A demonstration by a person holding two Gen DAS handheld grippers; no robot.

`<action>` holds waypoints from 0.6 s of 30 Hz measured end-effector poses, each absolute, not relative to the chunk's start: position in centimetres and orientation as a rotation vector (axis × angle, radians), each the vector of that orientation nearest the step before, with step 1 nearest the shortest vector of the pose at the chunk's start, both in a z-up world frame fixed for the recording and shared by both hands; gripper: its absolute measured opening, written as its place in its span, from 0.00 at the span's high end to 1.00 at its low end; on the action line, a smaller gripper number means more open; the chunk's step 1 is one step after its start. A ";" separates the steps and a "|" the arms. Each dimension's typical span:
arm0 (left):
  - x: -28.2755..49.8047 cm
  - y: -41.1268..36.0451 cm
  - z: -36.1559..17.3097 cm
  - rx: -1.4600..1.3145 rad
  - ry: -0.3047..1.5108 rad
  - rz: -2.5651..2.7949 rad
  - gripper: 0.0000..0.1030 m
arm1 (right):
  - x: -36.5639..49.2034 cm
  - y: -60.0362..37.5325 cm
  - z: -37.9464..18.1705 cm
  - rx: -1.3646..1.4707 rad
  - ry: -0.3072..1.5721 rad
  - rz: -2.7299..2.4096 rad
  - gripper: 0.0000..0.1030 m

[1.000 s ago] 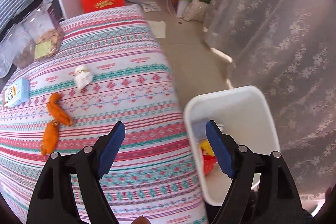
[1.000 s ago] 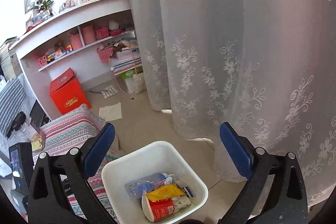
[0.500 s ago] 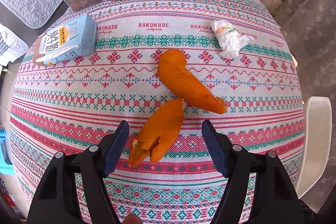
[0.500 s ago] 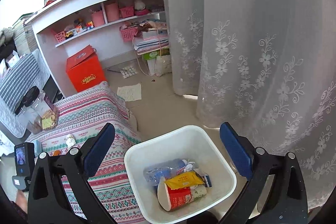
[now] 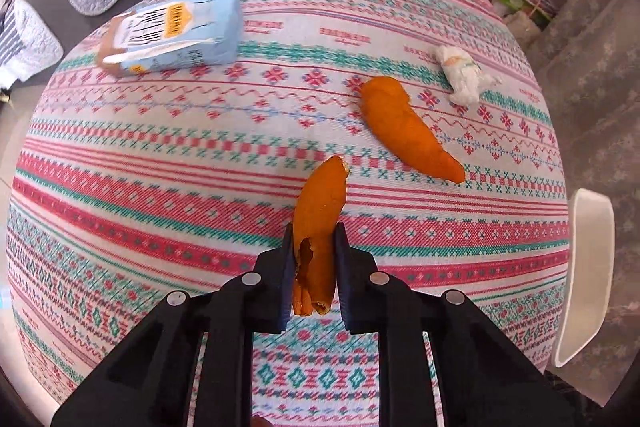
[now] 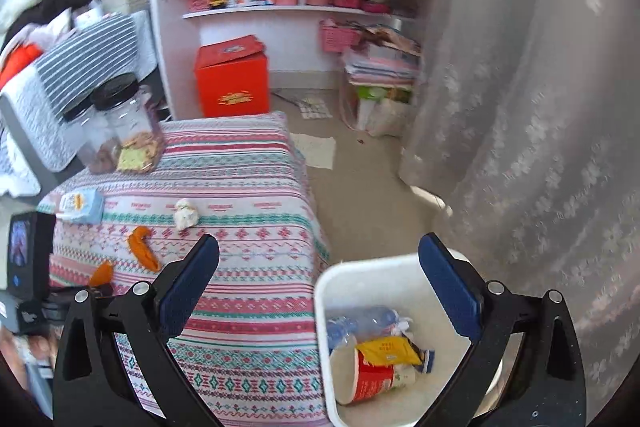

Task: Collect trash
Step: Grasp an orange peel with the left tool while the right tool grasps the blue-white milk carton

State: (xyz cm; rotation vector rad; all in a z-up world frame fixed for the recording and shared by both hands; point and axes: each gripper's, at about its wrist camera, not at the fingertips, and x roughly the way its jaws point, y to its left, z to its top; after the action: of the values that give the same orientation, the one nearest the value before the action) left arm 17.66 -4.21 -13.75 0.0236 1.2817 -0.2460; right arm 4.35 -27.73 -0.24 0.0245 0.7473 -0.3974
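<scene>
A matt, pitted orange peel strip (image 5: 320,219) lies on the woven patterned cloth table cover (image 5: 160,187), with a smooth white plastic bin (image 6: 360,275) at 3 o'clock.

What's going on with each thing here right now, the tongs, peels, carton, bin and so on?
Left tongs: shut on near orange peel.
Right tongs: open, holding nothing.
Far orange peel: lying on the tablecloth.
Crumpled tissue: lying loose.
Blue carton: on its side.
White bin: partly filled.

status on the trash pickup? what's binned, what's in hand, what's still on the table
Binned: a bottle, a yellow wrapper and a red cup lie in the white bin. In hand: the left gripper is shut on one orange peel. Left: the second peel, the crumpled tissue, the blue carton. The right gripper is open.
</scene>
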 end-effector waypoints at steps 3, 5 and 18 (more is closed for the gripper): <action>17.2 1.4 -10.5 -0.140 1.240 -0.215 0.82 | 7.1 -22.6 -0.7 -0.155 0.707 -0.163 0.07; 16.8 5.1 -8.0 -0.215 1.189 -0.185 0.82 | 10.5 -16.7 -1.0 -0.357 0.667 0.064 0.07; 17.3 21.1 -2.7 -0.545 0.971 0.065 0.82 | 26.2 2.5 -9.1 -0.726 0.868 0.436 0.07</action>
State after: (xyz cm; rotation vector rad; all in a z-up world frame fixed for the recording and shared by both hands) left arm 17.31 21.09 -2.75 -0.5450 0.9714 0.0651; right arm 26.16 2.49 -9.06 -0.7259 0.8683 0.4359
